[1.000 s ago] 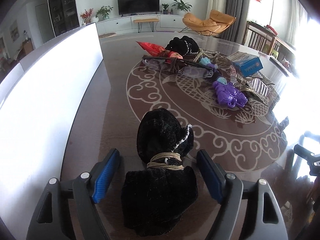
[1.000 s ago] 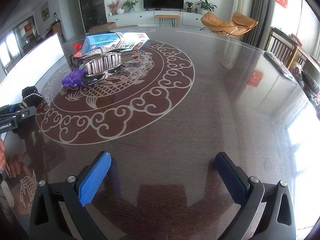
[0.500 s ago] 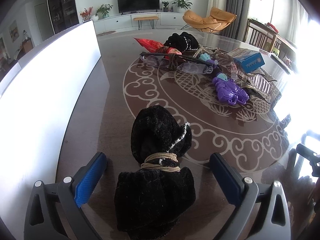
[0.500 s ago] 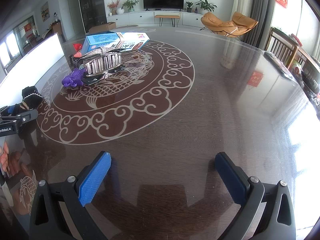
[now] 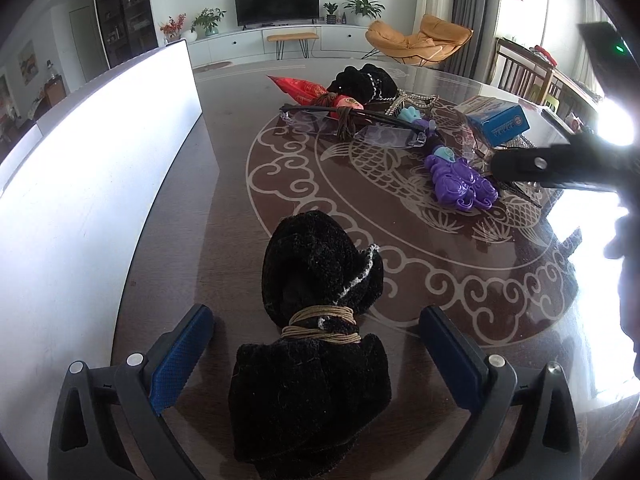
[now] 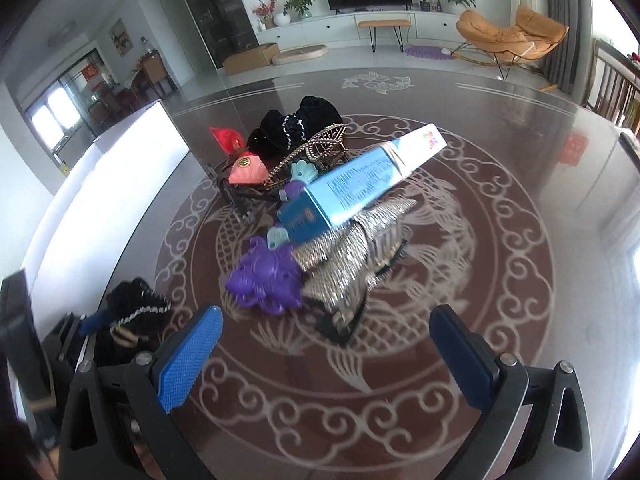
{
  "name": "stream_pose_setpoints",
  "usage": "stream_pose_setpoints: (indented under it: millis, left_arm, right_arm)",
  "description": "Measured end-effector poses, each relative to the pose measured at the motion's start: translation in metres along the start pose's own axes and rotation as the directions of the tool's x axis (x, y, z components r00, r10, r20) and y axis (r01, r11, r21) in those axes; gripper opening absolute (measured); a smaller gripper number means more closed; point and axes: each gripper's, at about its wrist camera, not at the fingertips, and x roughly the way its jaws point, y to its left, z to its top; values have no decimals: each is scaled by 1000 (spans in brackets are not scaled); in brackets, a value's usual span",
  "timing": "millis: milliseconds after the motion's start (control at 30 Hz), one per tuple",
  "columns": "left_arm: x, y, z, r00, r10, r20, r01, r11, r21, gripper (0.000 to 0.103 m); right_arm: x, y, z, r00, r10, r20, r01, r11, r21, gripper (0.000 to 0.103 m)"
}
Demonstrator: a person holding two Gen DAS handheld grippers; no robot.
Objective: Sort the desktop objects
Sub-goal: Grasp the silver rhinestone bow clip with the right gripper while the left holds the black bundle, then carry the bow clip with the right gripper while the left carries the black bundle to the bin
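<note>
A black velvet bow (image 5: pixel 316 280) tied with tan cord lies on the dark table, between the fingers of my left gripper (image 5: pixel 314 316). The jaws stand wide and neither pad touches the bow. My right gripper (image 6: pixel 326 320) is open and holds nothing. It hovers just short of a purple hair clip (image 6: pixel 266 280) and a silver glitter clip (image 6: pixel 352 256). A blue box (image 6: pixel 360 184) rests on top of the silver clip. In the left wrist view the purple hair clip (image 5: pixel 460 184) lies beside the right gripper's dark body (image 5: pixel 560 168).
A pile sits mid-table: glasses (image 5: pixel 384 136), a second black bow (image 5: pixel 366 80), a red pouch (image 5: pixel 300 88), a pink piece (image 6: pixel 246 170) and a beaded clip (image 6: pixel 320 148). A white panel (image 5: pixel 100 160) runs along the table's left side.
The left jaws spread wider, leaving the black bow lying free between them. The right gripper swung left, from bare table to in front of the purple clip and blue box.
</note>
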Motion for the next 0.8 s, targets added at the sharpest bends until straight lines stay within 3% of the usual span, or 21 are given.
stream_pose_setpoints:
  millis: [100,167,200,300,567,667,767,800]
  left_arm:
    - [0,0,0,1000,0,0,0,1000,0,103]
    - [0,0,0,1000,0,0,0,1000,0,103]
    - [0,0,0,1000,0,0,0,1000,0,103]
    - [0,0,0,1000,0,0,0,1000,0,103]
    - [0,0,0,1000,0,0,0,1000,1,103]
    - [0,0,0,1000,0,1,0,1000,1,103]
    - [0,0,0,1000,0,1,0,1000,1,103]
    - [0,0,0,1000,0,1,0,1000,1,103]
  right_arm:
    - [22,0,20,998,-50,-22,51,998,47,99]
    - [25,-8,23,997,-80,-17,81,994,70,74]
    - [27,-14,23,998,-56,-25,58,995,86,64]
    - [14,-26,12,999,-32,9,31,997,74,51]
    - [-43,-61,-72,993,111,31,-111,994,21,52]
    - [-61,-75,-103,991,129,35,-130,991,27,55]
    - [-75,-84,-119,995,90,37,-91,996,14,68]
    - [-79,-85,-121,997,67,35,-67,998,-8,78]
